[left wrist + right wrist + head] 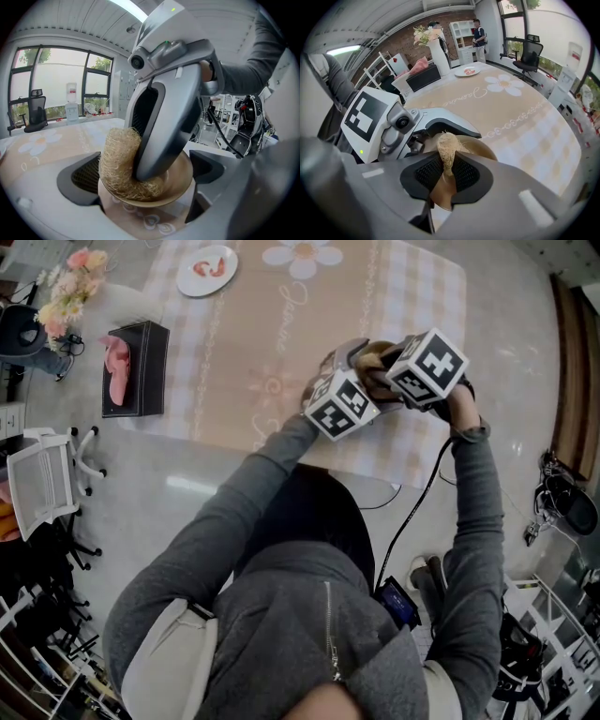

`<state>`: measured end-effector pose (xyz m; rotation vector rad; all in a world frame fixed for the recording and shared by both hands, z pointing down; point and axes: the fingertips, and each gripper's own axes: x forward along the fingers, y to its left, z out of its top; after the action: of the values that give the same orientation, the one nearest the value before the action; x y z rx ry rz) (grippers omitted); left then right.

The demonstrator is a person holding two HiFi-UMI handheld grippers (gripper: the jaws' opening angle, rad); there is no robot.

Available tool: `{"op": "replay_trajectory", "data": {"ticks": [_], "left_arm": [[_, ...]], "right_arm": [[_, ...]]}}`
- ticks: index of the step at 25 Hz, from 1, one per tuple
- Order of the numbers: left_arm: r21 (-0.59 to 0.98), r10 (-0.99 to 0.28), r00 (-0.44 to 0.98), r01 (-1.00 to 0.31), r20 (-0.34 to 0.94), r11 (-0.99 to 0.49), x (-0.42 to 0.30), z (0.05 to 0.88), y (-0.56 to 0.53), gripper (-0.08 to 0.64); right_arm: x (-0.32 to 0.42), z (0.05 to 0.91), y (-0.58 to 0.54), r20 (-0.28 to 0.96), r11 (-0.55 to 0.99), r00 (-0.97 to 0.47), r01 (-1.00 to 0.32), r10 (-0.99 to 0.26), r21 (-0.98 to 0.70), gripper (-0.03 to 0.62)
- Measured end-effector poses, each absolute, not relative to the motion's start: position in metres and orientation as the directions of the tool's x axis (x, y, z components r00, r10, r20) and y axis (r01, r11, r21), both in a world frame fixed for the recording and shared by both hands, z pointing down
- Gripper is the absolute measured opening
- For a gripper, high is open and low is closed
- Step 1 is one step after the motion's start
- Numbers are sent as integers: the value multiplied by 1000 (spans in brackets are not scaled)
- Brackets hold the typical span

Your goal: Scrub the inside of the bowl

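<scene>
The shallow brown bowl (180,176) sits at the near edge of the peach checked worktop (253,352), clamped between the jaws of the left hand-held gripper (146,186). The right hand-held gripper (449,171), closed on a tan fibrous loofah scrubber (115,164), presses it inside the bowl. Best to sweep firm circles up the wall while keeping the bowl braced.

**Bright room, big windows**

Checked tablecloth (412,296) w/ flower print fills top centre of head view. Pale glossy floor (525,381) lies to its right. Windows (51,89) at left of left gripper view, black office chair (35,112) in front, strip light (129,8) overhead. Brick wall (454,16) & white shelves (461,28) at top centre of right gripper view.
</scene>
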<state>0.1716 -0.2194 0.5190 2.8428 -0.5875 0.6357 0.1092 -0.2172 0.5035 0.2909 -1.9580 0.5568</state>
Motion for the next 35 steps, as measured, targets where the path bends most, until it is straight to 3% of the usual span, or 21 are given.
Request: {"op": "replay_trajectory", "data": {"ticks": [15, 30, 35], "left_arm": [[76, -339, 830, -412, 443, -908, 172, 520, -219, 585], [78, -339, 830, -412, 443, -908, 173, 519, -219, 585], [77, -339, 830, -412, 444, -908, 172, 520, -219, 585]], "right_arm": [[117, 506, -235, 869, 789, -479, -579, -126, -205, 58], [127, 502, -245, 837, 768, -393, -638, -382, 51, 63], [128, 503, -245, 833, 769, -378, -634, -404, 85, 63]]}}
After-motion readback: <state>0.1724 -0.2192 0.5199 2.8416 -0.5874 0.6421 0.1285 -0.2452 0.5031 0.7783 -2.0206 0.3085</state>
